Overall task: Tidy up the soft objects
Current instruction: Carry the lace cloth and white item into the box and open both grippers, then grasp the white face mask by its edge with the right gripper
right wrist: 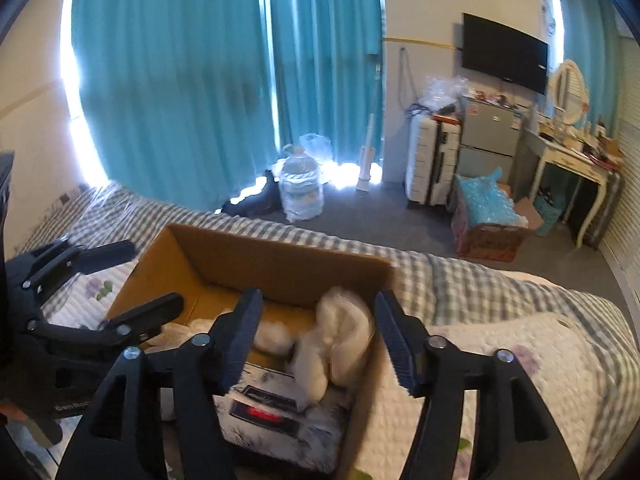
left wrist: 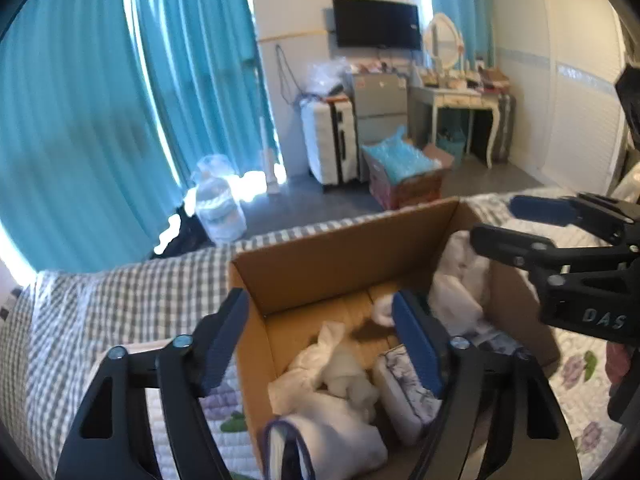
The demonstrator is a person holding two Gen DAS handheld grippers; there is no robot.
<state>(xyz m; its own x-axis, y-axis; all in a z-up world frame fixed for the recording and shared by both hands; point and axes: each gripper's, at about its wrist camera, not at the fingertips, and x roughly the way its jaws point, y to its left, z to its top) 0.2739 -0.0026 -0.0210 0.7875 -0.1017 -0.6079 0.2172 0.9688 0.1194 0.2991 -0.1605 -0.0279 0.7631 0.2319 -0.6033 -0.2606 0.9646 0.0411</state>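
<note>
I see one cardboard box [left wrist: 340, 256] at frame centre on the bed [left wrist: 100, 300]; my left gripper [left wrist: 320, 344] and right gripper [right wrist: 318, 336] both hover with jaws apart, empty.

a home bedroom: quilted bed [right wrist: 520, 344], teal curtains [right wrist: 180, 80], wall tv [right wrist: 504, 52], dressing table [right wrist: 576, 160]

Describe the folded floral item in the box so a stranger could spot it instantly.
Find the open cardboard box sitting on the checked bedspread. Look in its near corner, below the right gripper: a flat folded floral textile lies there. Unlike the plain white, crumpled soft things beside it, it is neatly squared and carries a dark label with red.
</note>
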